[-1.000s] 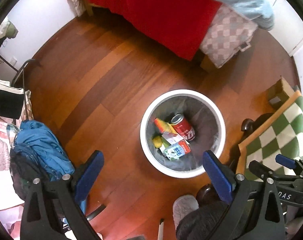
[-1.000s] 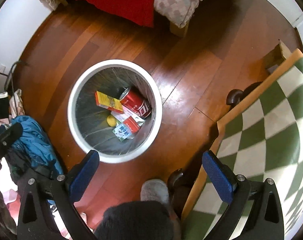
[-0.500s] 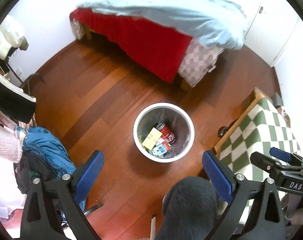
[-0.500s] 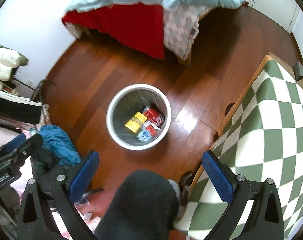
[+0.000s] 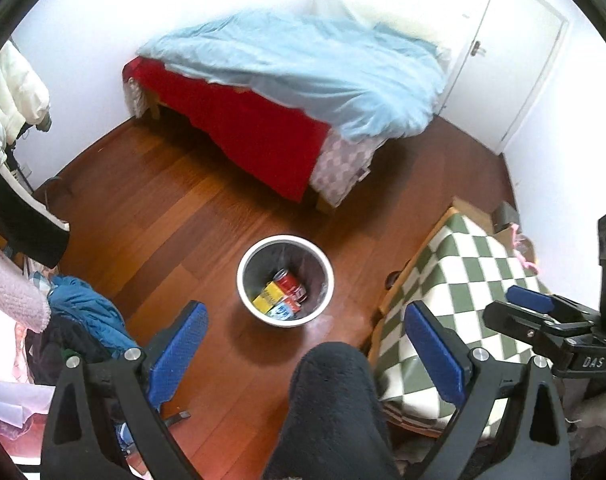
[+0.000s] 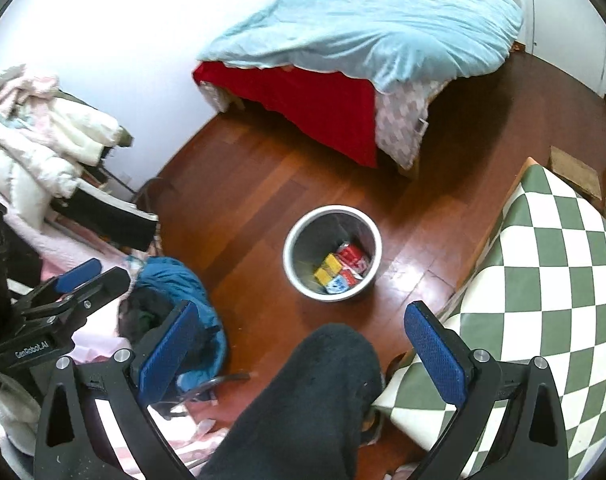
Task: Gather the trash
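A white round trash bin (image 5: 263, 312) (image 6: 299, 280) stands on the wooden floor far below both grippers. Inside lie a red can (image 5: 290, 283) (image 6: 353, 256), a yellow box (image 5: 267, 300) (image 6: 327, 269) and a blue-and-white packet (image 5: 283, 312) (image 6: 335, 285). My left gripper (image 5: 307, 352) hangs high above the floor, open, with nothing between its blue pads. My right gripper (image 6: 305, 350) is open and empty too, held high beside the left. The right gripper (image 5: 559, 320) shows at the right edge of the left wrist view, the left gripper (image 6: 59, 296) at the left of the right wrist view.
The person's dark trouser leg (image 5: 335, 412) (image 6: 303, 404) fills the bottom centre. A table with a green-and-white checked cloth (image 5: 475, 280) (image 6: 543, 296) is at the right. A bed with a blue duvet (image 5: 303, 76) (image 6: 367, 20) stands behind. Piled clothes (image 5: 79, 320) (image 6: 171, 280) lie at the left.
Both grippers have risen well away from the bin, which now looks much smaller. The bed, door and walls have come into view. Both stay open and empty.
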A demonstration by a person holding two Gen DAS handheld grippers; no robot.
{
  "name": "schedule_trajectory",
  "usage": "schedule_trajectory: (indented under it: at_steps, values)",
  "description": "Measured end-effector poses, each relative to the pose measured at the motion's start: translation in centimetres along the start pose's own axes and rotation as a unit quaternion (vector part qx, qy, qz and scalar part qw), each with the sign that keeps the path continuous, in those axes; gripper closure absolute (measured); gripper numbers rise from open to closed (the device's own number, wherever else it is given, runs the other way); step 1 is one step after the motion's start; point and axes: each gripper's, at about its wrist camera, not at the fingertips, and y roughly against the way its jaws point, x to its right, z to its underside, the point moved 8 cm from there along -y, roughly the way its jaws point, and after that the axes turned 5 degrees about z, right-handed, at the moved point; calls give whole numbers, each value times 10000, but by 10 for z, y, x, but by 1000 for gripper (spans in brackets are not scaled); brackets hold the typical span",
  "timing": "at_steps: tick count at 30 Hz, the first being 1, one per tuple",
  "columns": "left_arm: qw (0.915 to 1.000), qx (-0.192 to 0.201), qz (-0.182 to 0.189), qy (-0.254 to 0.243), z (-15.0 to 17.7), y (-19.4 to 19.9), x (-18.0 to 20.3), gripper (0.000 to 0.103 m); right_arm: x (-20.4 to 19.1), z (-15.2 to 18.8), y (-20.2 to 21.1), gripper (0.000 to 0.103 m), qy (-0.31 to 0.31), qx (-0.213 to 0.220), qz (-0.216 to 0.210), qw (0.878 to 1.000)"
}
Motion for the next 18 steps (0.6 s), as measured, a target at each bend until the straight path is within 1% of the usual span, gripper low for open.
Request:
schedule_trajectory:
  at_steps: [8, 15, 18]
  values:
    - [9994, 219, 277, -44, -1, 38, 18, 3, -12, 3, 41, 0, 79, 135, -317, 9994]
    - [9986, 334, 405, -31, 2, 55, 20, 3, -25, 3, 64, 0, 130, 182, -583, 9980]
    - [9984, 381, 416, -47, 2, 59, 20, 3, -30, 4, 70, 0, 165, 175, -619, 9978]
